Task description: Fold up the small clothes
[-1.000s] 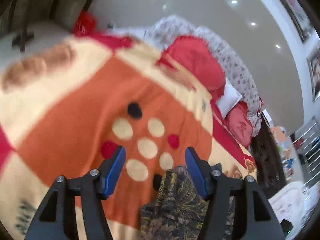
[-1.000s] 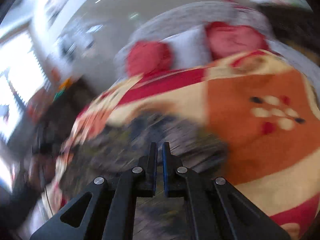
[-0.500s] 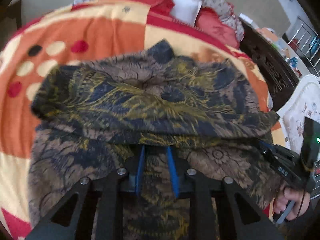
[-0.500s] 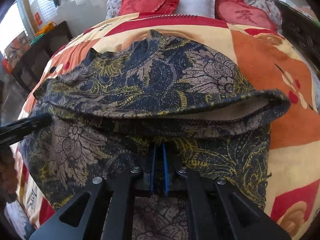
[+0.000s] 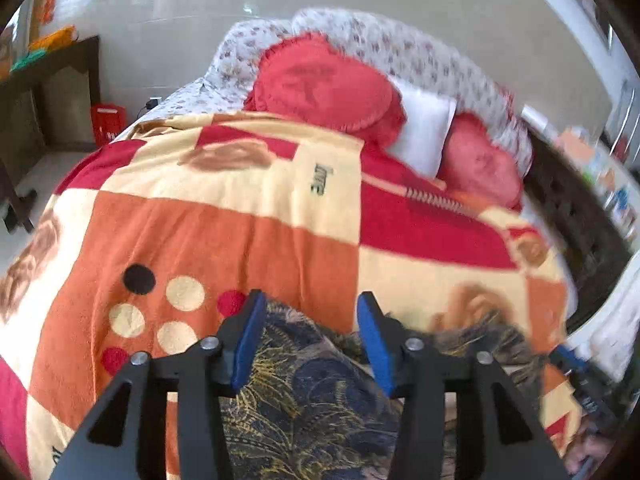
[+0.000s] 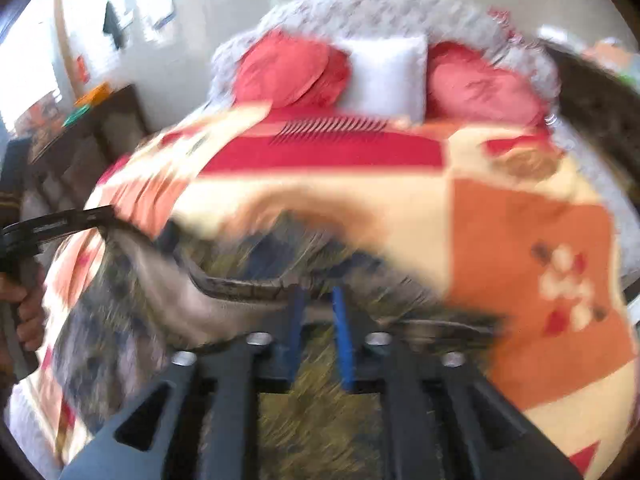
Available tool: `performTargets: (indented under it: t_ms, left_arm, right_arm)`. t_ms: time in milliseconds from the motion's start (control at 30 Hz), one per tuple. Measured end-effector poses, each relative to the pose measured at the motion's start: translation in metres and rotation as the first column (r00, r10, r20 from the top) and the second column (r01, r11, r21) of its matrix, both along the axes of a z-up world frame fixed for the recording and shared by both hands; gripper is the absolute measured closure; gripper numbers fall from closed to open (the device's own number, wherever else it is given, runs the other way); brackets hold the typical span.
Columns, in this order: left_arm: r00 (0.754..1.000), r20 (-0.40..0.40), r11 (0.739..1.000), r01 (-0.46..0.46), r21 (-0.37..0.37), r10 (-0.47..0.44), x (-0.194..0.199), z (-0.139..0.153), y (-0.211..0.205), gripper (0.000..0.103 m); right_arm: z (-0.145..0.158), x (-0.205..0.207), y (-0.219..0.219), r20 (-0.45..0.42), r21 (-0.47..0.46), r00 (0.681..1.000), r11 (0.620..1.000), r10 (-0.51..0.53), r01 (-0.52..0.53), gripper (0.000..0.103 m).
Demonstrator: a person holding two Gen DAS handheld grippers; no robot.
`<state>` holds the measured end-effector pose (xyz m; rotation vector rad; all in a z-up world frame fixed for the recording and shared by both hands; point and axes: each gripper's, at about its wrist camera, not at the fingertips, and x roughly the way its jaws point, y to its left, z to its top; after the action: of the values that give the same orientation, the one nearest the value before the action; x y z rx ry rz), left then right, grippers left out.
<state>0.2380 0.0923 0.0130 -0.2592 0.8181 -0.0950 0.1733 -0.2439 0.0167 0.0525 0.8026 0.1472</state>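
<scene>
A small dark garment with a blue and gold floral print (image 5: 320, 400) lies on the bed's orange, cream and red blanket (image 5: 240, 220). My left gripper (image 5: 310, 304) is open, its blue pads either side of the garment's near part, gripping nothing. My right gripper (image 6: 318, 296) shows a narrow gap between its blue pads, with the blurred garment (image 6: 240, 280) bunched in front of it; motion blur hides whether cloth is pinched. The left gripper's arm shows at the left of the right wrist view (image 6: 52, 226).
Red heart cushions (image 5: 328, 84) and a white pillow (image 5: 424, 132) lie against the floral headboard. A dark wooden bed frame (image 5: 580, 220) runs along the right. A dark table (image 5: 44, 92) and red bin (image 5: 108, 122) stand at the left.
My left gripper has opened and let go of the garment. Both views have swung up from the folded cloth toward the pillows. The right gripper's pads have parted slightly; its view is blurred.
</scene>
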Motion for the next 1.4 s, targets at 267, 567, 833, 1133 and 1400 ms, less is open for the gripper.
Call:
performTargets:
  t_ms: [267,567,833,1133,1400]
  left_arm:
    - [0.983,-0.019,0.983,0.185,-0.004,-0.185,-0.039,-0.043,-0.053,0.044]
    - [0.995,0.094,0.998,-0.027,0.054,0.022,-0.091,-0.108,-0.023,0.044]
    - [0.998,0.063,0.999,-0.026,0.045,0.023,-0.091,-0.111,-0.019,0.033]
    - [0.988,0.078,0.991,0.132,0.012,-0.133,-0.087,-0.069,-0.051,0.034]
    - [0.9,-0.008,0.885,0.431,0.178,-0.436,-0.027,-0.053,-0.109,0.049]
  right_arm:
    - [-0.017,-0.036,-0.026,-0.014,0.123,1.0,0.992,0.01,-0.008,0.093]
    - [-0.077,0.009,0.124,-0.316,0.072,0.875,0.929,0.366,-0.362,0.093]
    - [-0.041,0.063,0.104,-0.031,-0.012,0.997,0.997,0.077,-0.077,0.103]
    - [-0.016,-0.017,0.064,-0.01,-0.096,0.989,0.985,0.146,-0.146,0.101]
    - [-0.038,-0.015,0.006,-0.108,0.008,0.991,0.997,0.075,-0.075,0.1]
